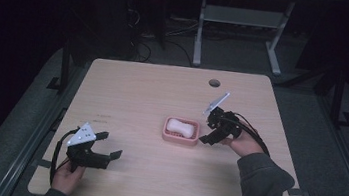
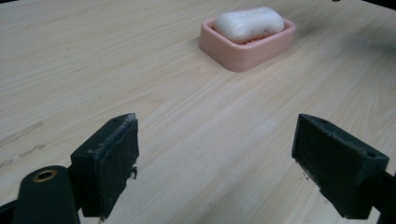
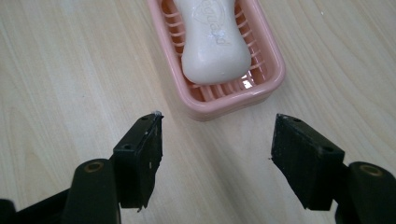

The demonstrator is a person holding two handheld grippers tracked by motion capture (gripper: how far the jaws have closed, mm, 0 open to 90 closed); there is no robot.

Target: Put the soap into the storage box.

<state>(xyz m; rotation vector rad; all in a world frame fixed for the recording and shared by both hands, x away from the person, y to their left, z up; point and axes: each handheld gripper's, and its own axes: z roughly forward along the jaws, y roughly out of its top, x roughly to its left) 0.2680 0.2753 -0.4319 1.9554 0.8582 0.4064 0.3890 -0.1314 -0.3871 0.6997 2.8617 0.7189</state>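
Observation:
A white bar of soap (image 1: 181, 126) (image 2: 249, 23) (image 3: 213, 41) lies in a pink ribbed soap dish (image 1: 180, 137) (image 2: 243, 55) (image 3: 268, 81) near the middle of the wooden table (image 1: 153, 90). My right gripper (image 1: 206, 132) (image 3: 217, 149) is open just to the right of the dish, its jaws pointed at the dish's near end with nothing between them. My left gripper (image 1: 109, 144) (image 2: 215, 163) is open at the table's front left, well away from the dish, and holds nothing.
A round cable hole (image 1: 214, 83) sits near the table's far edge. Beyond the table stands a desk frame with grey legs (image 1: 200, 30) on a dark floor with cables. Faint pencil-like marks (image 1: 102, 116) lie left of centre.

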